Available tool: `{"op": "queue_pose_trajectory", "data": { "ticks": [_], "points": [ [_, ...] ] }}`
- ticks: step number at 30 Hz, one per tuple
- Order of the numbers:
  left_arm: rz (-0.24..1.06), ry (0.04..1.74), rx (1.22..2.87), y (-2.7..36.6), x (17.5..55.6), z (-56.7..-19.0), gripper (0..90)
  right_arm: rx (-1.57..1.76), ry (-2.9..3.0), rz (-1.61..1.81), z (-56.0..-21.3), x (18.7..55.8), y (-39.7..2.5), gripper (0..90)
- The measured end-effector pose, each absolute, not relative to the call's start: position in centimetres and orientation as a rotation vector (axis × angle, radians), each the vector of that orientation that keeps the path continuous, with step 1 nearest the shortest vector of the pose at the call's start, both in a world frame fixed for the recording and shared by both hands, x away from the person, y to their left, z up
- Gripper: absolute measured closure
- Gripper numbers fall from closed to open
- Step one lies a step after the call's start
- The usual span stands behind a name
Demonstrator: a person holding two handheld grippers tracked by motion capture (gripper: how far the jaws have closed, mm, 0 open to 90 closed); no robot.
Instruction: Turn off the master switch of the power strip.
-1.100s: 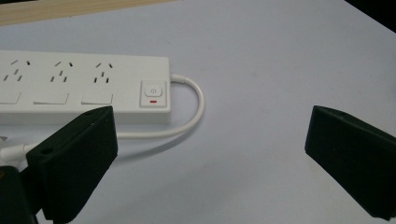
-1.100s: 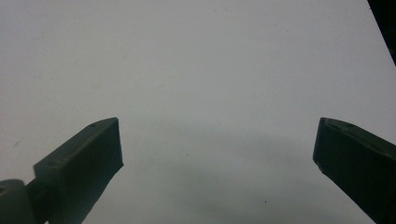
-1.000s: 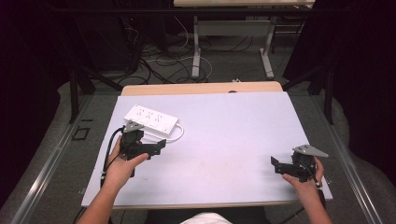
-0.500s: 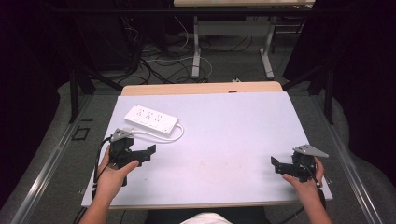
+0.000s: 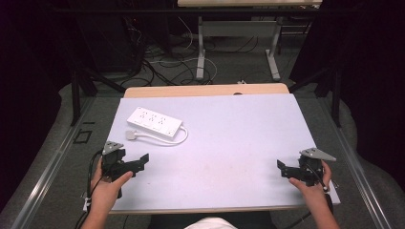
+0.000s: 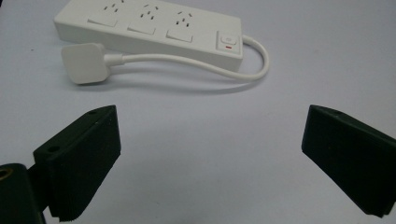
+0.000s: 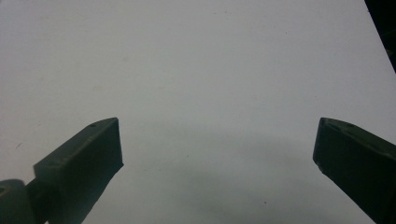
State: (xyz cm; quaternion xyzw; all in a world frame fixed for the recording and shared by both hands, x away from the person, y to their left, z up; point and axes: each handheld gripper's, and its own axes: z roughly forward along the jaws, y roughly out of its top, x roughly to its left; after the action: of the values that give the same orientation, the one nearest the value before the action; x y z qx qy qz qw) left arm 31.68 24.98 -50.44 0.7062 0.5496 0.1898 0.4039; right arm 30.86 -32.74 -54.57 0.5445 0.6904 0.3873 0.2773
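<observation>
A white power strip (image 5: 154,120) lies flat at the back left of the white table top (image 5: 229,143). Its short cable (image 5: 179,138) loops round to a square white plug (image 5: 132,135) lying in front of it. My left gripper (image 5: 138,161) is held near the front left edge, open and holding nothing, a short way in front of the plug. In the left gripper view the strip (image 6: 154,23), with its red-marked switch at the right end, and the plug (image 6: 84,63) lie beyond the wide-apart jaws of the left gripper (image 6: 210,158). My right gripper (image 5: 282,170) stands open at the front right. In its own view the right gripper (image 7: 217,163) has only bare table between its jaws.
The table's wooden back edge (image 5: 205,89) shows behind the white surface. Beyond it stand the metal legs of another desk (image 5: 200,52) and loose cables on the floor (image 5: 157,62). A metal rail (image 5: 57,157) runs along the floor at the left.
My left gripper has drawn back from beside the power strip toward the front left edge of the table. The strip, plug and right gripper have stayed put.
</observation>
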Motion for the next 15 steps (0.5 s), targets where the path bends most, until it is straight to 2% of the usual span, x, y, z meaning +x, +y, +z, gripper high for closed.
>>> {"op": "queue_pose_trajectory", "data": {
  "ticks": [15],
  "points": [
    [0.546,1.451,1.757,26.5,30.7,-52.8,5.1,1.47,1.861,1.041,-54.5,30.8,-32.8,0.9]
  ]
}}
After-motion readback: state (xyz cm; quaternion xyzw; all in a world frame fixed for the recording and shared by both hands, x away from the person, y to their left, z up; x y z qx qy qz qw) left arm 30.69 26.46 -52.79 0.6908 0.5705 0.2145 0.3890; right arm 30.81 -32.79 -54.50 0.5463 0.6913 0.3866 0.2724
